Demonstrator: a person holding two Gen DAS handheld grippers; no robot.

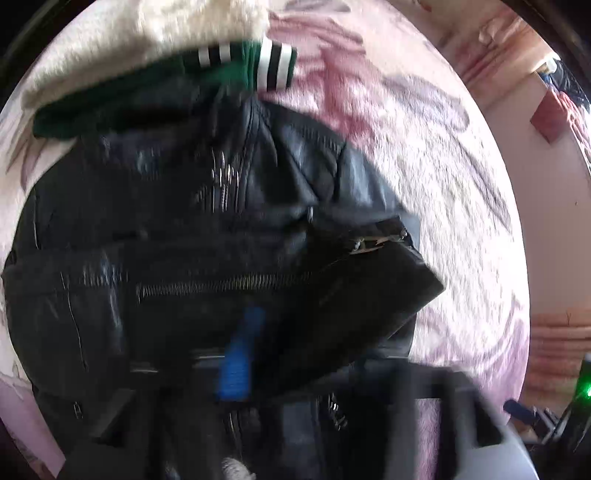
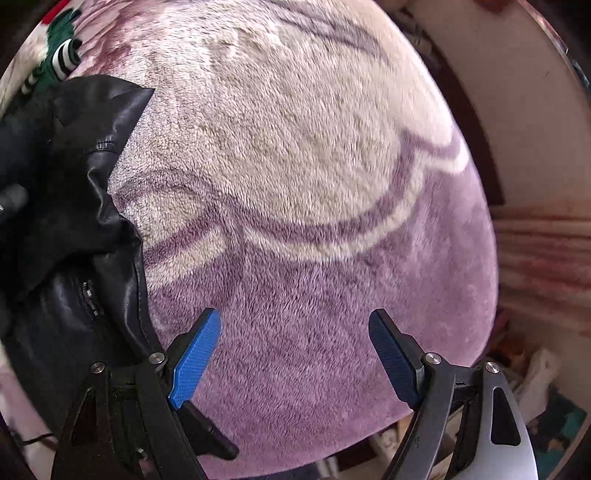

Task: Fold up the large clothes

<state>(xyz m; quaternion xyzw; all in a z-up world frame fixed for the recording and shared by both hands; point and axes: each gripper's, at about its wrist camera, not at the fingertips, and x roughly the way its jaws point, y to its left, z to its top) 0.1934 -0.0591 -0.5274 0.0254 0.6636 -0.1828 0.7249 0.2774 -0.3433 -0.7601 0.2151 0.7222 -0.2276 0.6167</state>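
Observation:
A black leather jacket (image 1: 207,236) with zippers lies bunched on a pink and purple fleece blanket (image 1: 424,166). In the left wrist view it fills the middle, and my left gripper (image 1: 240,354) is down in its folds; one blue pad (image 1: 240,354) shows, the other is hidden by leather, and the picture is blurred. In the right wrist view the jacket (image 2: 74,229) lies at the left edge. My right gripper (image 2: 295,354) is open and empty over the blanket (image 2: 314,184), just right of the jacket's edge.
A green garment with black and white striped cuffs (image 1: 273,66) and a cream fleece (image 1: 147,33) lie beyond the jacket. The green garment also shows in the right wrist view (image 2: 62,51). The bed's edge and floor clutter (image 2: 535,387) are at the right.

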